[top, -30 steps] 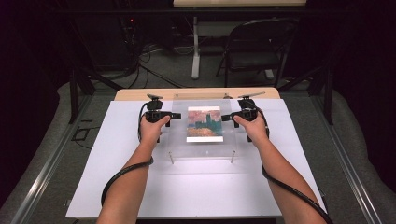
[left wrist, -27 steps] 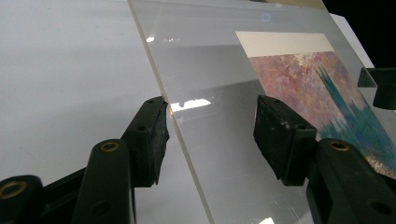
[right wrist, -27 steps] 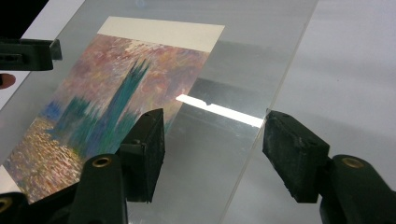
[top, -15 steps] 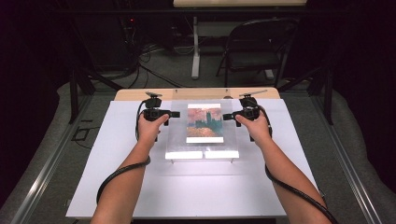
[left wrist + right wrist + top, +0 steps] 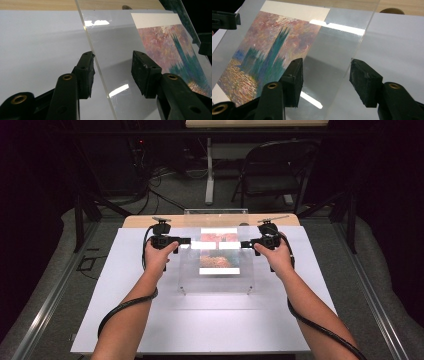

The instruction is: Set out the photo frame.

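Observation:
A clear plastic sheet (image 5: 215, 282) lies over a painted print (image 5: 217, 260) of dark green towers under a pink sky, at the middle of the white table (image 5: 200, 325). My left gripper (image 5: 187, 241) is at the sheet's left edge and my right gripper (image 5: 243, 244) at its right edge, both near the far corners. In the left gripper view, the sheet's edge (image 5: 100, 72) runs between the left gripper's (image 5: 113, 53) jaws, touching one pad. In the right gripper view, the edge (image 5: 347, 75) passes between the right gripper's (image 5: 325, 60) jaws. Both pairs have just been closing but stand apart.
A wooden strip (image 5: 145, 221) runs along the table's far edge, with another clear piece (image 5: 215, 211) standing on it. A folding chair (image 5: 272, 170), table legs and cables are on the floor beyond. Black cables trail from both grippers along the forearms.
Both hands have lifted slightly. The bright reflection on the sheet has shifted from its near edge to its far edge, between the two grippers.

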